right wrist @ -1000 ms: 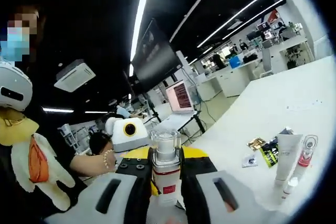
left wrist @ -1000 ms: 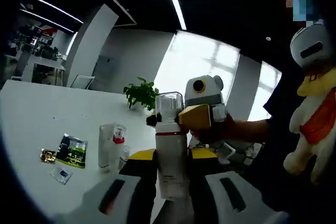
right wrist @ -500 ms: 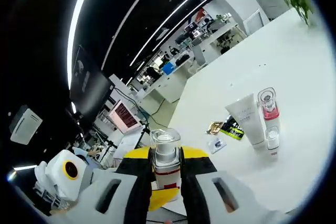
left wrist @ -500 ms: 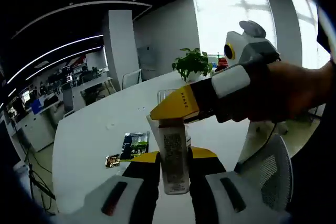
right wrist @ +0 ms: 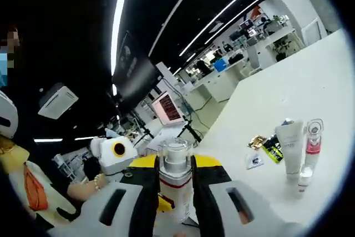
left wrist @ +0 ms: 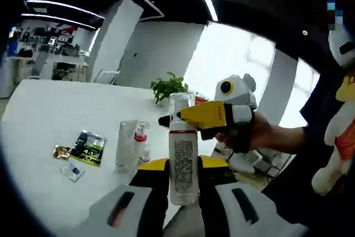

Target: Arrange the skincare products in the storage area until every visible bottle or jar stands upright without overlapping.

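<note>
While both sets of tongs were up in the air, the wide white tabletop (left wrist: pixel 39 115) sat below with the rest of the skincare stuff on it. The biggest thing in play was the tall white pump bottle with a red collar and clear cap (left wrist: pixel 182 154), and honestly both tools had it at once. The left tongs (left wrist: pixel 183 178) were clamped on its lower body, and the right tongs (left wrist: pixel 191 116), yellow-tipped, were closed around its neck just under the cap, coming in from the side.

From the right gripper view, the same bottle (right wrist: pixel 175 184) stood straight up between the right tongs (right wrist: pixel 176 192).

Its long axis ran upright, in line with the left jaws, so I'd guess setting it down just means lowering it base first.

Over on the tabletop, a white squeeze tube standing on its cap (right wrist: pixel 288 147) and a slim clear bottle with a pink-red band (right wrist: pixel 312 147) stood just beside each other, both upright. Near them lay a dark green sachet (left wrist: pixel 89 147) and a small gold packet (left wrist: pixel 61 151), flat.
</note>
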A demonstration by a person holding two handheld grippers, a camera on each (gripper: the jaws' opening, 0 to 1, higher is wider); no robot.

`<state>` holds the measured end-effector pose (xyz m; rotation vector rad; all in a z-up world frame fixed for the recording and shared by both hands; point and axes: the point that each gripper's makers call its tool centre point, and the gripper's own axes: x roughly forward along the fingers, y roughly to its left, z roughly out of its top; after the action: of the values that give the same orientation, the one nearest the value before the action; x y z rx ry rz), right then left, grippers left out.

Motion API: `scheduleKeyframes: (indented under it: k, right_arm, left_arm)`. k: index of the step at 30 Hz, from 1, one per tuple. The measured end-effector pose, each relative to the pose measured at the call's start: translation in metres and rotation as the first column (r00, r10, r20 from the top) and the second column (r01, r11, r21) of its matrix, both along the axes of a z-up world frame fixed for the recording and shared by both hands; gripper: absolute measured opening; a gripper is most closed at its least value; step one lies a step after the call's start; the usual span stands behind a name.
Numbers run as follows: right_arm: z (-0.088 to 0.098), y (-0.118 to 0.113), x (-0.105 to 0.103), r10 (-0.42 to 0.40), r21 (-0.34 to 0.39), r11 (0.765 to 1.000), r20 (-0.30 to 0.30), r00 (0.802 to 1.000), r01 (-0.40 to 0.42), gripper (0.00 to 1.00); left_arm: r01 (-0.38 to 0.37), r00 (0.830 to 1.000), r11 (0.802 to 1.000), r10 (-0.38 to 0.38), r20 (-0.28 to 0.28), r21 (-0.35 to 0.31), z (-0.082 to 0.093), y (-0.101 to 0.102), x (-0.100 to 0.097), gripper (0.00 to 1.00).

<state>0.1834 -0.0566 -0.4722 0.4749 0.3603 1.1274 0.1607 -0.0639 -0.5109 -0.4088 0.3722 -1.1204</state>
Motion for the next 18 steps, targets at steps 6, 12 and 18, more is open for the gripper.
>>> scheduleKeyframes:
  k: [6, 12, 18]
  right_arm:
    - [0.025, 0.006, -0.025, 0.16, 0.035, 0.986, 0.106, 0.981, -0.165, 0.21]
    - [0.029, 0.01, -0.038, 0.237, 0.023, 0.97, 0.148, 0.96, -0.243, 0.21]
    - [0.03, 0.009, -0.042, 0.245, 0.012, 0.968, 0.167, 0.955, -0.251, 0.19]
  left_arm:
    - [0.123, 0.991, 0.971, -0.129, -0.019, -0.206, 0.024, -0.005, -0.021, 0.19]
    - [0.21, 0.977, 0.962, -0.211, 0.013, -0.173, 0.028, -0.016, -0.034, 0.19]
    - [0.242, 0.97, 0.965, -0.238, 0.056, -0.096, 0.027, -0.02, -0.035, 0.19]
